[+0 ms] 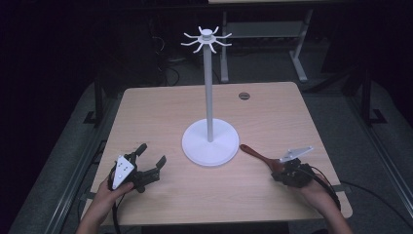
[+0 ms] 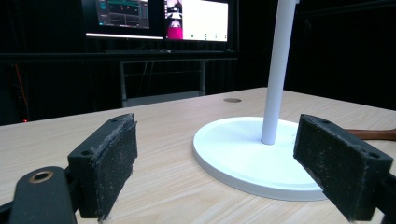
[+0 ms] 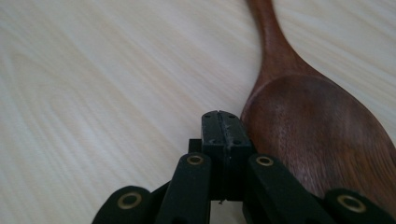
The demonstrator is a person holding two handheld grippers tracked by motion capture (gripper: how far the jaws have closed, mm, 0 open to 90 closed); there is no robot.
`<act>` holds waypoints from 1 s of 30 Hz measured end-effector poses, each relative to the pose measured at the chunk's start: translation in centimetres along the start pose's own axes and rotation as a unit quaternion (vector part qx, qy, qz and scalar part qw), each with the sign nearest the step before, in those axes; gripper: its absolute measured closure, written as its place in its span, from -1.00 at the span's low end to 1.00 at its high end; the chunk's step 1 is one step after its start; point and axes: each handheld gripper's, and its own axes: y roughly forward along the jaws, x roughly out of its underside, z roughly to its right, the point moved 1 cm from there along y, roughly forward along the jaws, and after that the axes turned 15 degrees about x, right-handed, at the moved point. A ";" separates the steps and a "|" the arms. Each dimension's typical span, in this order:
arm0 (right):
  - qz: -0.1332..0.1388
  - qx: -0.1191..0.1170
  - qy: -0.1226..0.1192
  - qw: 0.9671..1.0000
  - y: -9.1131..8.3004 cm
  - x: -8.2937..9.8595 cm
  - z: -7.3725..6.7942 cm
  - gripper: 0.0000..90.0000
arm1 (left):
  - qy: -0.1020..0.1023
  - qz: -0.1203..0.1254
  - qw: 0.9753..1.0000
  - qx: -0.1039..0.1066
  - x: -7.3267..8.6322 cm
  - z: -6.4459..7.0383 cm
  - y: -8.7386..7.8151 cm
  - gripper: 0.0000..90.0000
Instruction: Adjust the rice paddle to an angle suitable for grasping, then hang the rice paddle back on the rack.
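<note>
Pale wood table [image 1: 160, 112] carries a white stand [image 1: 210, 141] with hooks at its centre. A dark wooden spoon [image 1: 258, 157] lies just right of the stand's base. The right claw [image 3: 223, 122], clenched on nothing, sits beside the spoon's bowl. The left claw [image 1: 151, 157] rests released near the table's left front.

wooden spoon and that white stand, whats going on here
A person sits at a wooden table with a hand-held gripper in each hand. The right hand-held gripper has its jaws pressed together right beside the bowl of a wooden spoon lying flat on the table; it grips nothing. The left hand-held gripper is wide open, low over the table and aimed at the white stand, which stands upright mid-table with hooks at its top. The spoon lies just right of the stand's base.
</note>
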 end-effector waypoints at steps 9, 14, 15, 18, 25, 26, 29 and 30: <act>0.007 0.002 0.013 1.000 -0.5 0.1 1.6 0.97 | 0.001 -0.001 1.000 0.000 0.0 0.0 0.0 -0.71; 0.009 0.002 0.007 1.000 -1.0 -0.5 1.9 0.90 | 0.001 -0.002 1.000 -0.001 0.0 0.0 0.0 -0.71; 0.008 0.001 0.006 1.000 -1.2 -0.9 2.0 0.83 | 0.001 -0.002 1.000 -0.001 0.0 0.0 0.0 -0.71; 0.011 0.004 0.001 1.000 -1.3 -1.6 2.4 0.68 | 0.001 -0.002 1.000 -0.001 0.0 0.0 0.0 -0.71; 0.005 0.000 -0.022 1.000 -1.1 -3.4 3.3 0.44 | -0.001 0.000 1.000 0.000 0.0 0.0 0.0 -0.71; 0.002 -0.001 -0.024 1.000 -1.0 -3.7 3.4 0.42 | 0.000 0.000 1.000 0.000 0.0 0.0 0.0 -0.71; -0.011 0.003 -0.043 0.999 -0.8 -4.6 3.7 0.35 | 0.000 0.000 1.000 0.000 0.0 0.0 0.0 -0.71; -0.013 0.004 -0.049 0.999 -0.7 -4.9 3.8 0.34 | 0.000 0.000 1.000 0.000 0.0 0.0 0.0 -0.71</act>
